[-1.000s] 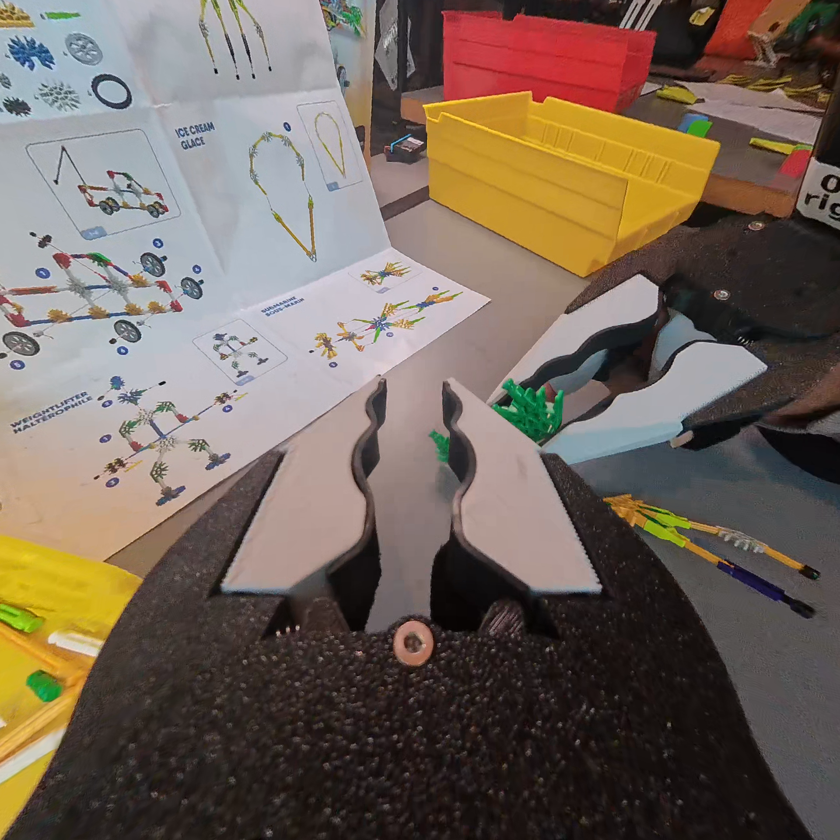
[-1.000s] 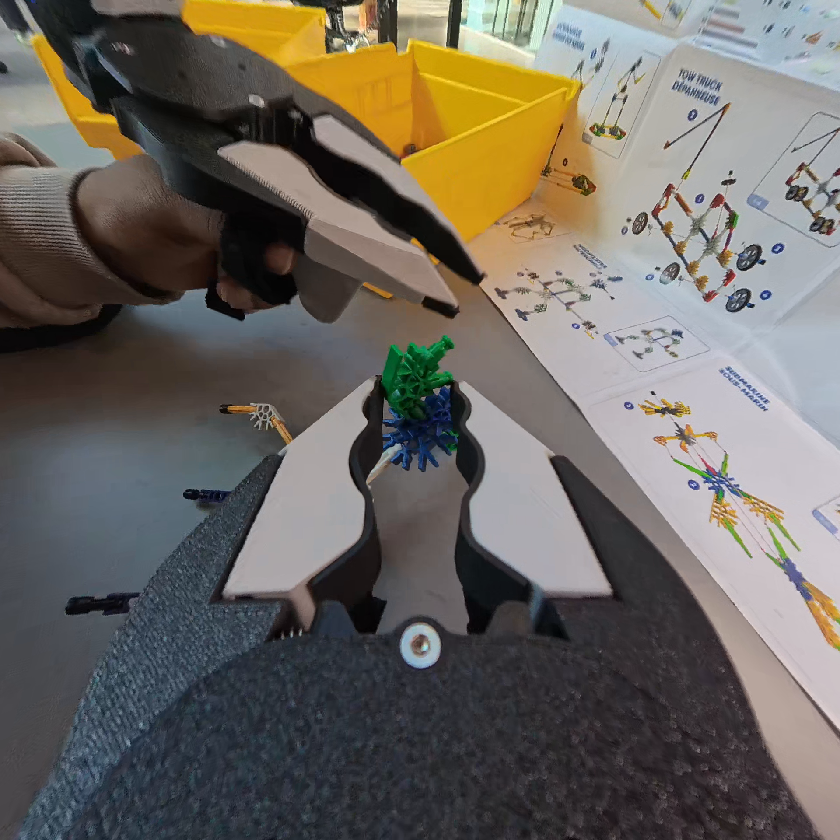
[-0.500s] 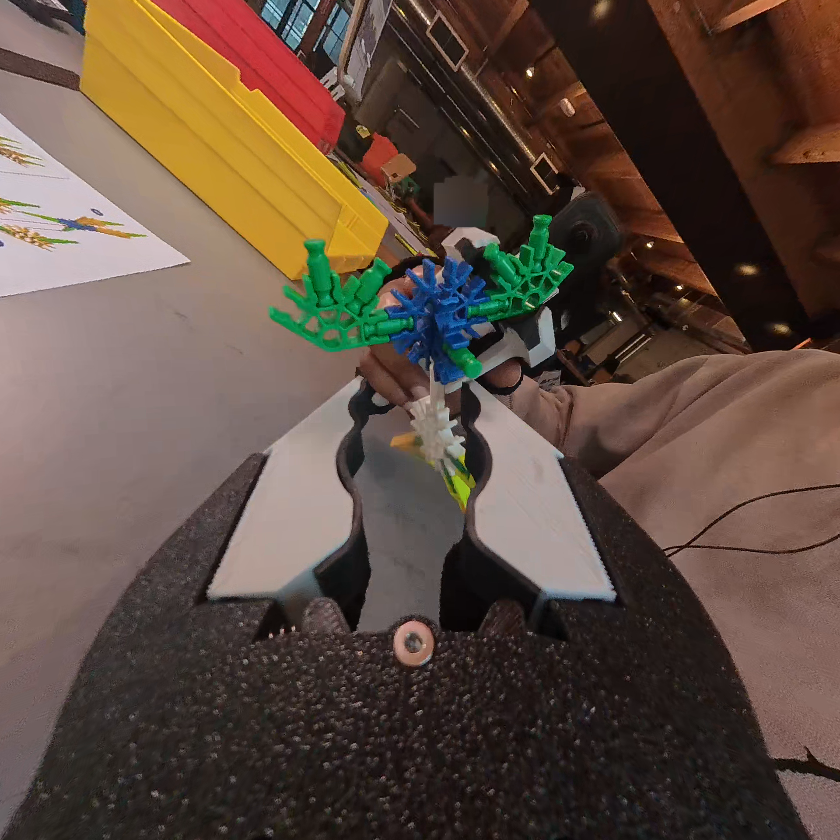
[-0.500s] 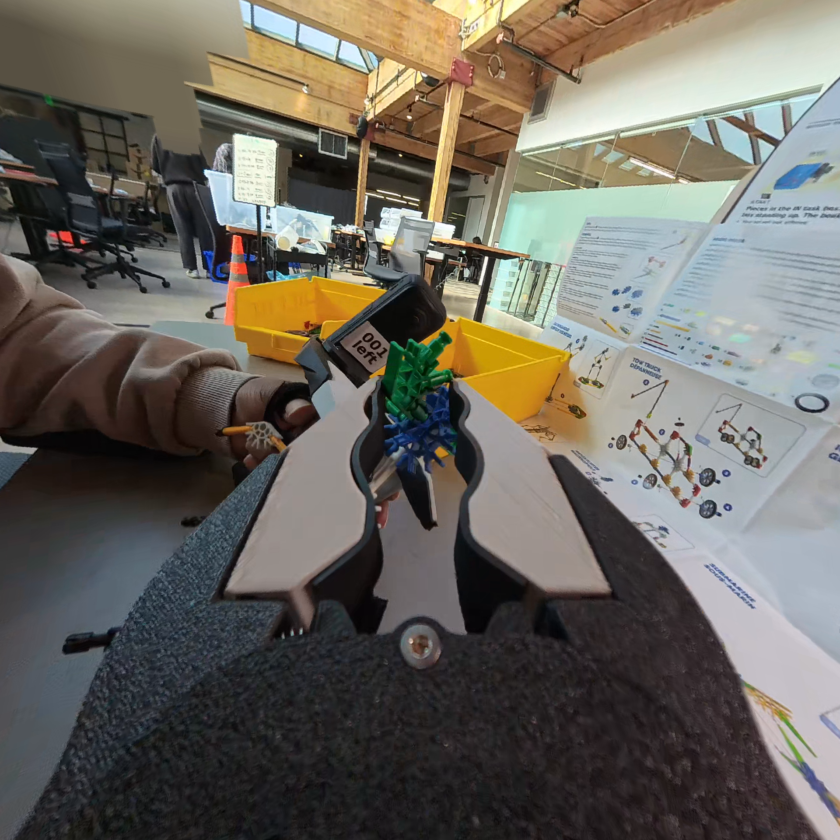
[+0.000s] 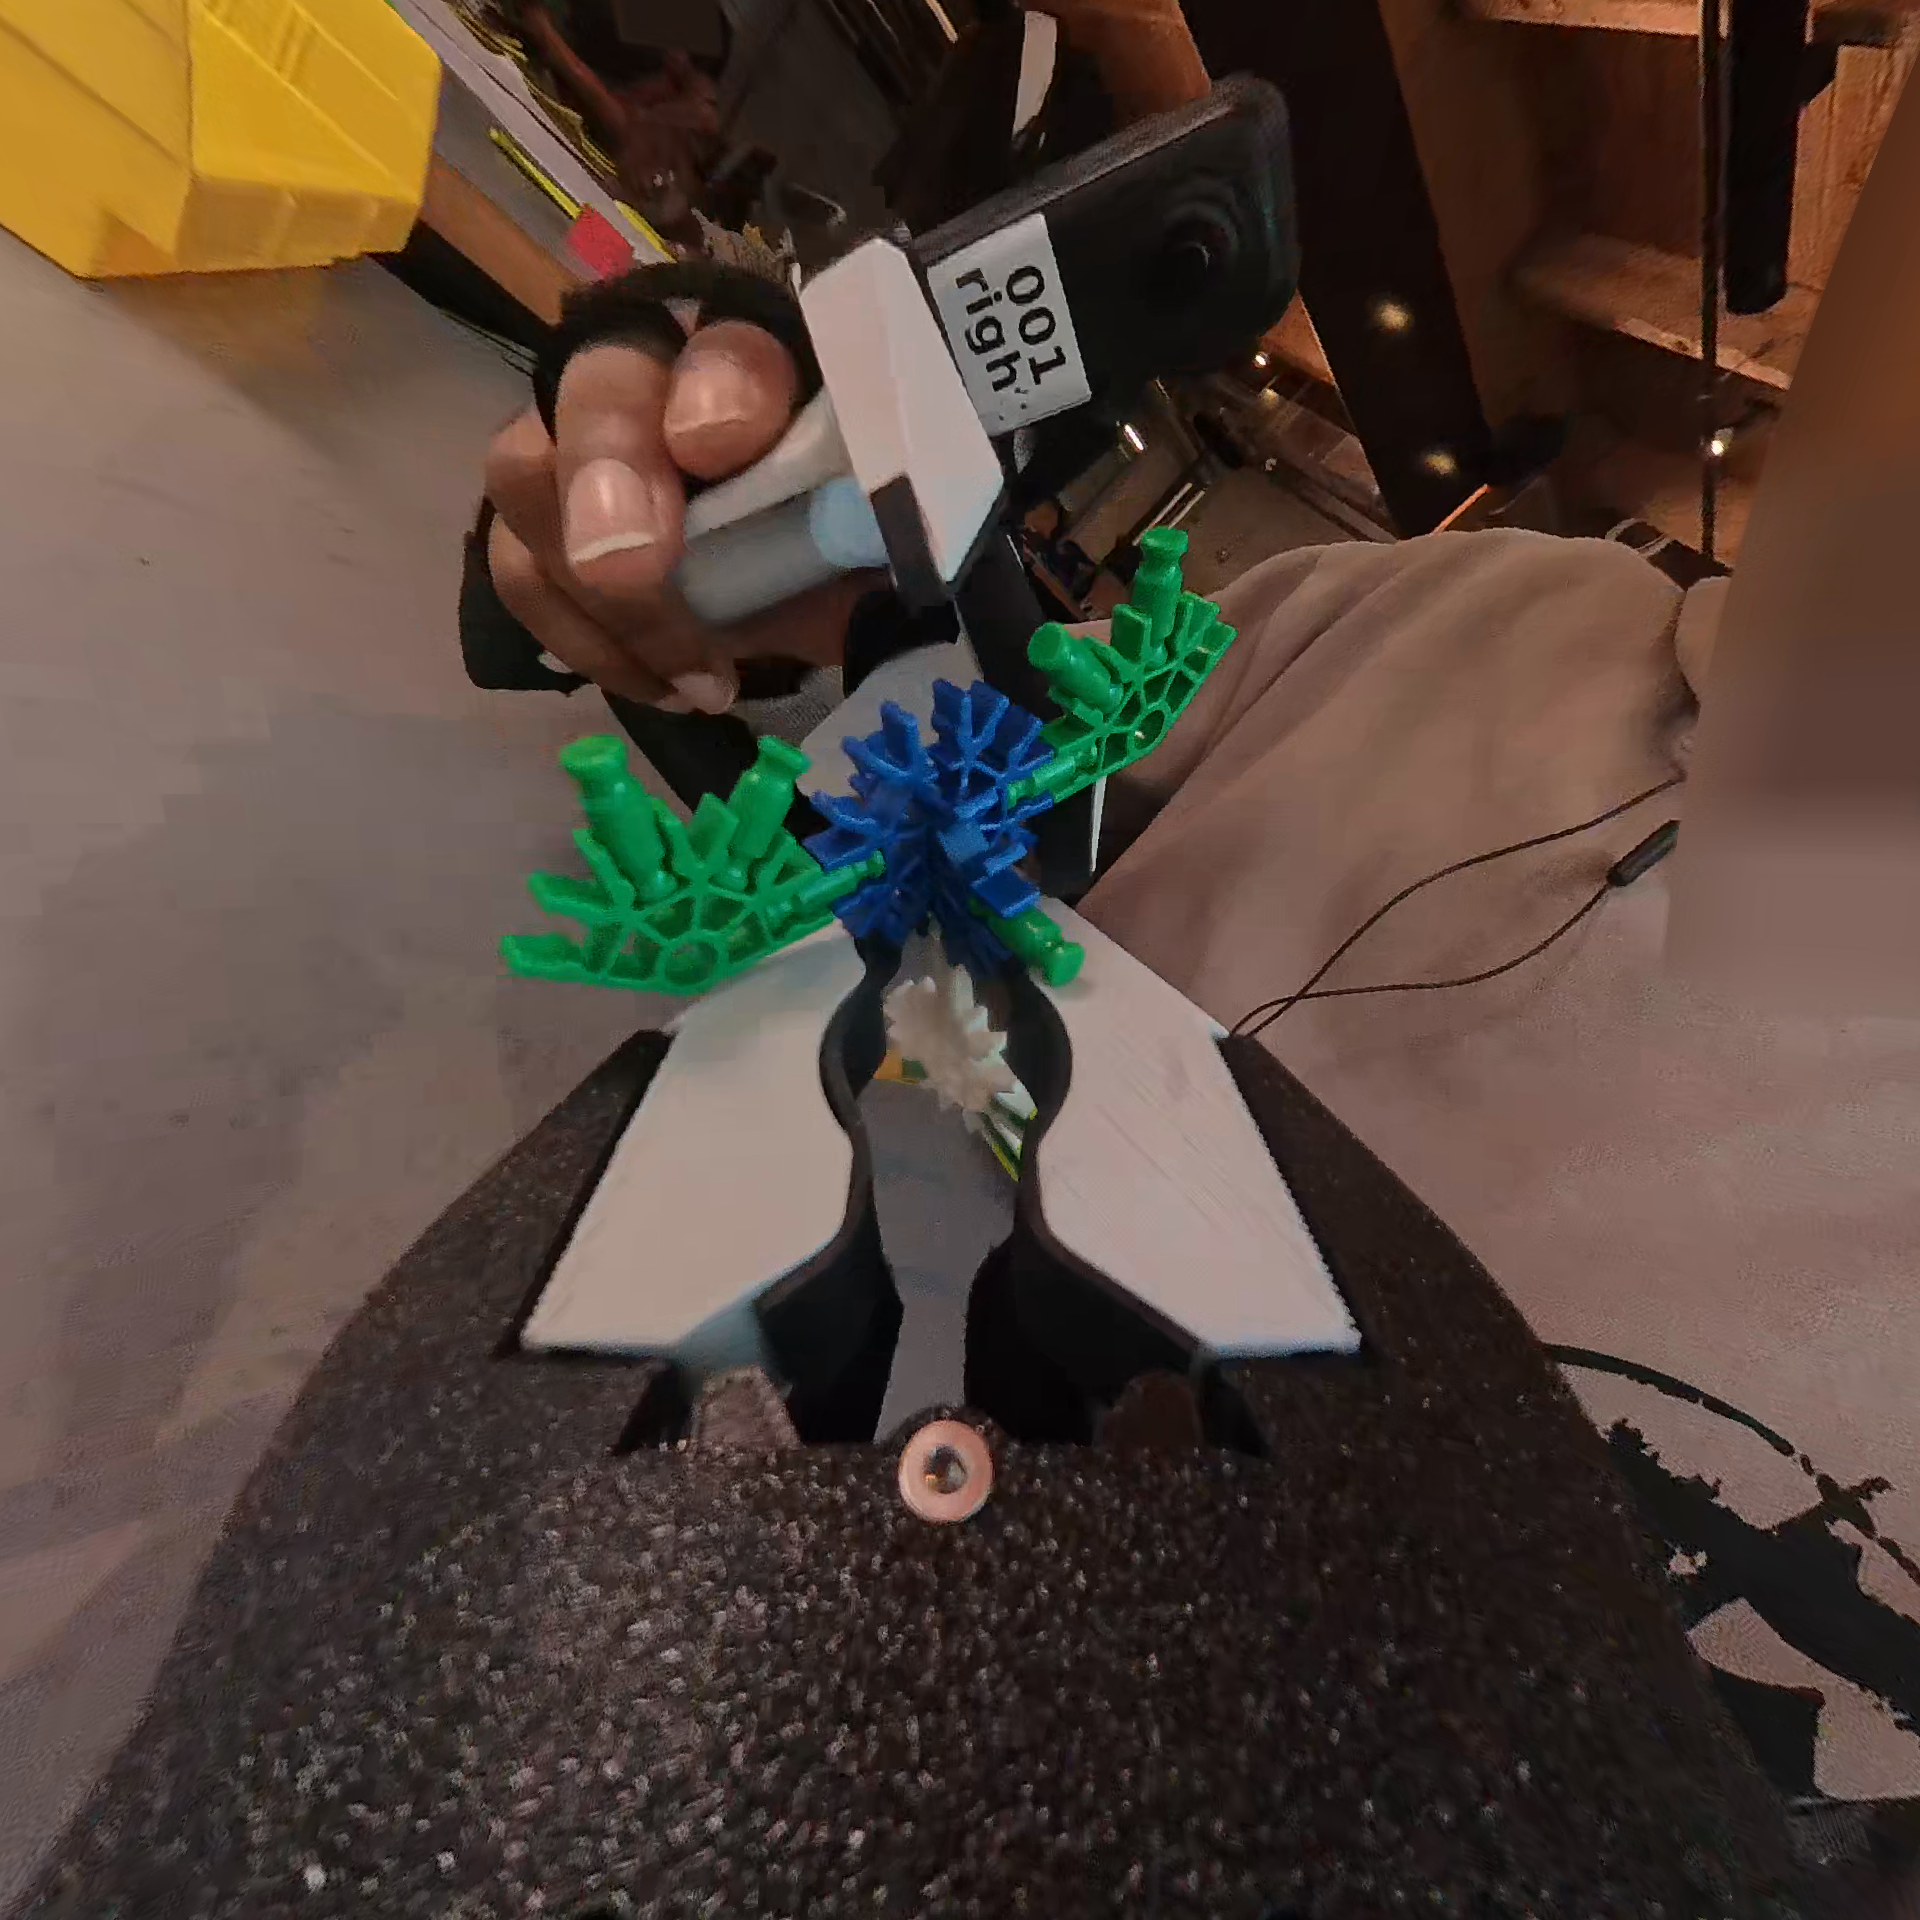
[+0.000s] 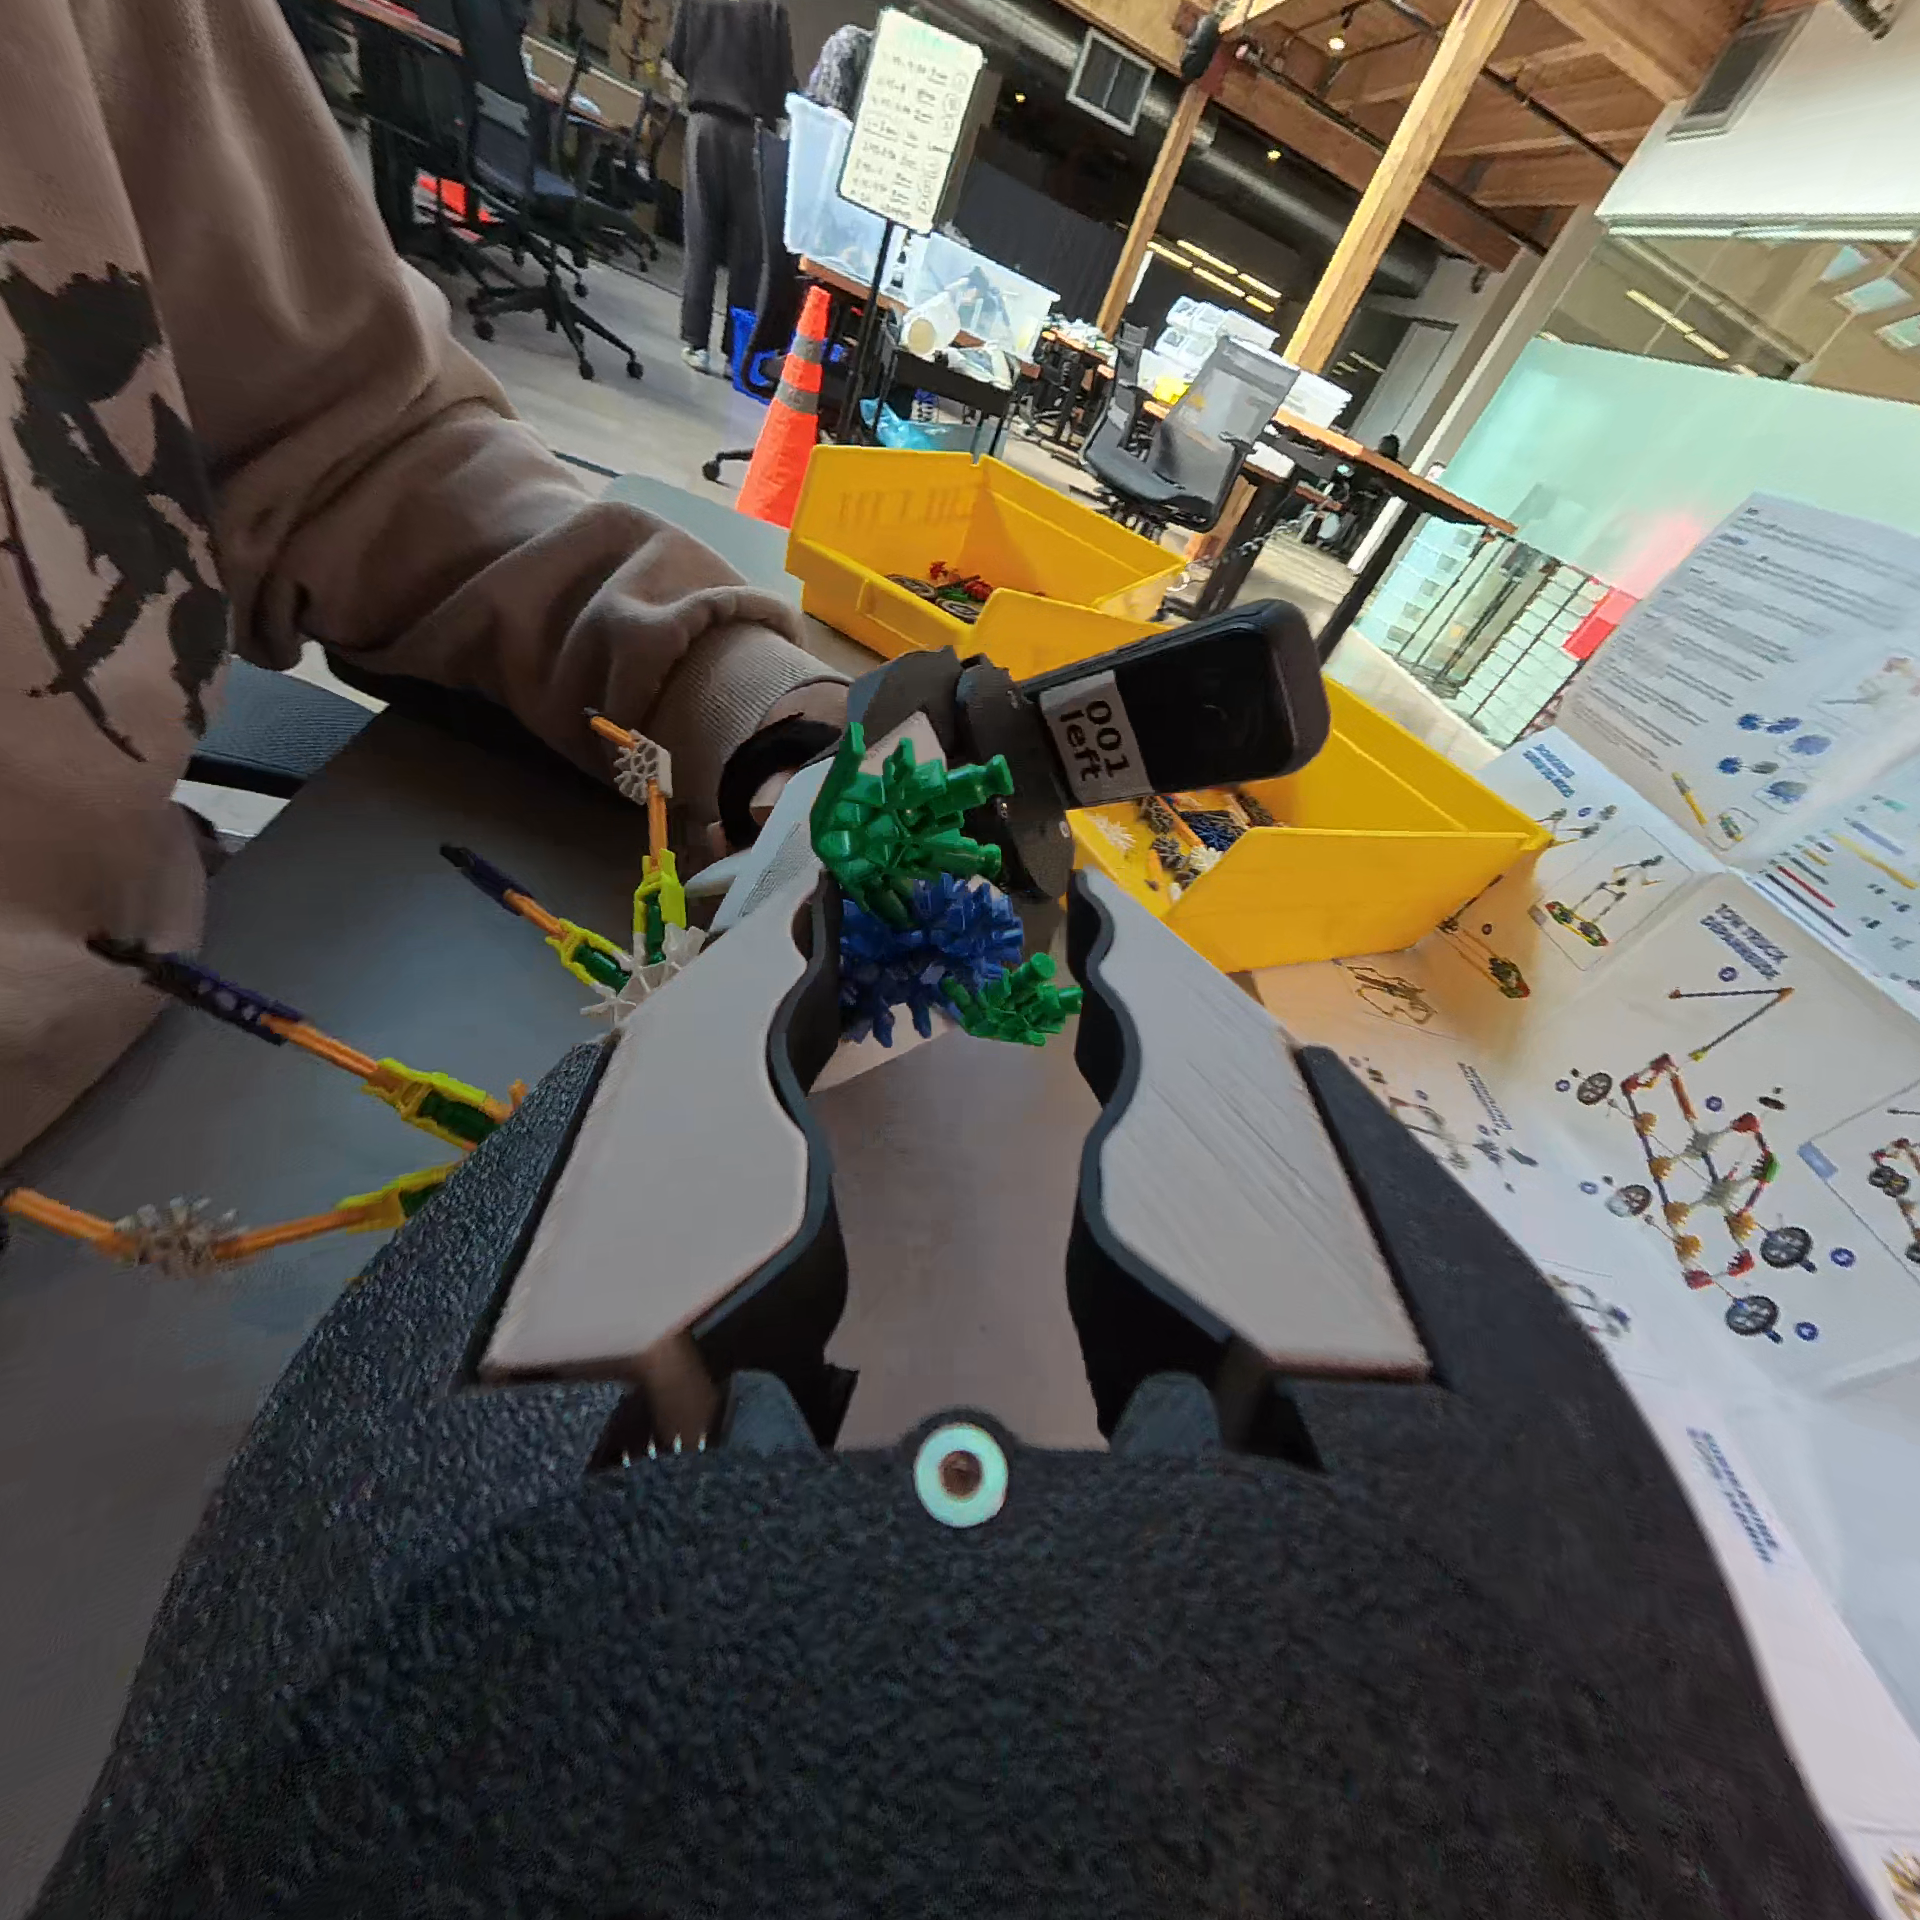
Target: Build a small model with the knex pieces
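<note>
Left claw (image 5: pixel 951 966) is pinched nearly shut at the tips on the toy build (image 5: pixel 935 821), gripping it at the white hub (image 5: pixel 951 1044) just under the blue hub (image 5: pixel 935 810); the wider gap lower down betw. the fingers is only their wavy profile. Two green fan pieces (image 5: pixel 675 894) stick out either side of the blue hub, w/ short green pegs pointing up and fwd. Right claw (image 6: pixel 945 904) is spread wide, gripping nothing: blue hub and green bits sit betw. its fingers, blue one close against the left-hand finger, can't tell if touching, a green bit near the other w/ a gap. So the build is up off the table (image 6: pixel 343 935), carried by the left claw alone as far as I can see. From the right wrist view, yellow and orange rods (image 6: pixel 416 1091) w/ purple ends trail off the build toward the person's tan sleeve (image 6: pixel 468 571). A hand (image 5: pixel 623 520) wraps the right claw's handle. Behind: yellow bins (image 6: pixel 1330 883) w/ loose parts, an instruction sheet (image 6: pixel 1662 1039) flat on the table to the right, an orange cone (image 6: pixel 790 416) and office chairs farther back.
</note>
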The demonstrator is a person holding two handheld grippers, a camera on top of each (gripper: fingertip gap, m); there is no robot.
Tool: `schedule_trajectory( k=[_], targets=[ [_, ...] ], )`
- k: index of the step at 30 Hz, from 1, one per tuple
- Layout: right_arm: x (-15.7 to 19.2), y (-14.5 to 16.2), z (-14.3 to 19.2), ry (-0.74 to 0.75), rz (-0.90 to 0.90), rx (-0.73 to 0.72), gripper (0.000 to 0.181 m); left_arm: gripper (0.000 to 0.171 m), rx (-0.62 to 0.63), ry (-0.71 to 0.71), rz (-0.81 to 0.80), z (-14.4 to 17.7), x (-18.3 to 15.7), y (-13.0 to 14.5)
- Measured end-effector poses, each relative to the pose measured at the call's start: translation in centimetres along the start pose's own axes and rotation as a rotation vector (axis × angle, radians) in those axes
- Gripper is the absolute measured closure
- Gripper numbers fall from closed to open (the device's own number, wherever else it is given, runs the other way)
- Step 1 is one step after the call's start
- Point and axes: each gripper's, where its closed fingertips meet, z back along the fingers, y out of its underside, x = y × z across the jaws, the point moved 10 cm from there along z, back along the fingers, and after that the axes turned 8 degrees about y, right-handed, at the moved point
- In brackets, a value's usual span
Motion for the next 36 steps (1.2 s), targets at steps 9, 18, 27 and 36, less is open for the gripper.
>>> schedule_trajectory(
  k=[9, 18, 27, 36],
  targets=[
    [0.3, 0.5, 0.2, -0.026, 0.001, 0.083, 0.154, 0.161, 0.025, -0.062, 0.041, 0.1, 0.9, 0.4],
    [-3.1, 0.9, 2.0, 0.189, -0.117, -0.002, 0.154, 0.168, 0.077, -0.207, 0.000, 0.1, 0.9, 0.5],
    [-4.0, 2.0, 1.9, 0.221, -0.231, -0.011, 0.154, 0.167, -0.085, -0.427, 0.030, 2.7, 2.8, -0.3],
    [-4.3, 2.3, 2.1, 0.126, -0.433, -0.120, 0.154, 0.113, -0.141, -0.781, -0.110, 5.2, 2.7, -1.4]
  ],
)
